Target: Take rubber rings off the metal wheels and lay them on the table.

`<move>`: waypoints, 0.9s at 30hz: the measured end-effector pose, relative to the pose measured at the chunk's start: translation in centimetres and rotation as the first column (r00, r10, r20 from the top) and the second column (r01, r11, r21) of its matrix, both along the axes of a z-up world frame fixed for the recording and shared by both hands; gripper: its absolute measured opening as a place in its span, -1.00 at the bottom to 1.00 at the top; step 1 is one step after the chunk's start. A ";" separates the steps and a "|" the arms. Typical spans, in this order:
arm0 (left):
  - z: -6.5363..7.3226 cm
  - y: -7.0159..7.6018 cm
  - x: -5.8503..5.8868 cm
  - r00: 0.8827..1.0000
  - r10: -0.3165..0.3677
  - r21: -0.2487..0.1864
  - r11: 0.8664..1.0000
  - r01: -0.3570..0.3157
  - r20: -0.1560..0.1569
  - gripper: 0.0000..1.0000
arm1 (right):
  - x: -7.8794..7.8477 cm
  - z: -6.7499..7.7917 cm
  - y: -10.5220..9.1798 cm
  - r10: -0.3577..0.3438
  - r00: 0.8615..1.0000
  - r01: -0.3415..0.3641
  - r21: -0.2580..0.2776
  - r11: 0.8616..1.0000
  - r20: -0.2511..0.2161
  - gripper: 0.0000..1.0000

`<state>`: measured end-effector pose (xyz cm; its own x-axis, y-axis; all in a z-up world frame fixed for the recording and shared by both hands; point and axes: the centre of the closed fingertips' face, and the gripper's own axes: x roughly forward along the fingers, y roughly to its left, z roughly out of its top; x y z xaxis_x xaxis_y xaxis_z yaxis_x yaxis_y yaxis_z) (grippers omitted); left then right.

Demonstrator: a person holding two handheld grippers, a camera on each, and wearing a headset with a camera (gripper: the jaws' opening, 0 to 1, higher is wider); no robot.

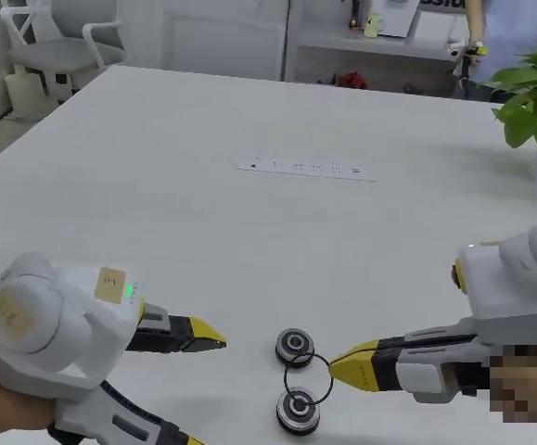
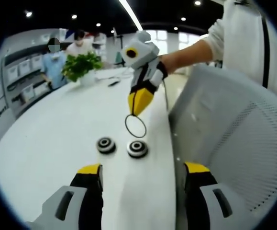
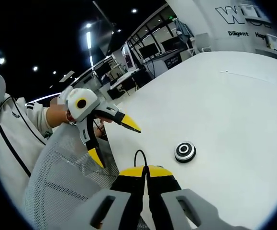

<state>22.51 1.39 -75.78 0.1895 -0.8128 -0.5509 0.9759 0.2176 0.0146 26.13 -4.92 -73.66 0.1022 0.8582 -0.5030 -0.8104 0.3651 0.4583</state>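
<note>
Right gripper (image 1: 338, 364) fingers pinched shut on rubber ring (image 1: 307, 375), hanging between the two metal wheels (image 1: 294, 346), probably clear of both. Left gripper (image 2: 143, 168) fingers wide open, empty. Lower ring flat onto bare tabletop (image 1: 249, 241) away from wheels, then release.

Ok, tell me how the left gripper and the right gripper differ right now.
The left gripper has its jaws wide apart; the right gripper has its jaws closed. The left gripper holds nothing; the right gripper pinches a thin black rubber ring. The left gripper stands back from the metal wheels; the right gripper's tip is close beside them. Both have yellow tips.
</note>
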 end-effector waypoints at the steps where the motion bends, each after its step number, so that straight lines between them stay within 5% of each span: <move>1: -0.1 0.0 0.0 1.000 -0.003 0.005 1.000 0.003 0.002 0.38 | 0.0 0.1 0.3 0.006 1.000 -0.006 0.002 1.000 0.001 -1.00; 15: -0.6 0.8 -0.1 0.999 0.027 0.004 1.000 -0.027 -0.026 0.36 | -0.8 -0.5 3.6 0.071 0.997 -0.071 -0.020 0.997 -0.010 -1.00; 27: -0.8 1.1 -0.3 0.998 0.046 -0.008 0.999 -0.046 -0.040 0.36 | -1.0 -2.8 5.6 0.108 0.993 -0.111 -0.061 0.992 -0.037 -1.00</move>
<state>22.19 2.52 -76.57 0.2052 -0.8085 -0.5515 0.9646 0.2624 -0.0258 25.09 0.65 -76.46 -0.0085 0.8300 -0.5578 -0.8316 0.3039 0.4648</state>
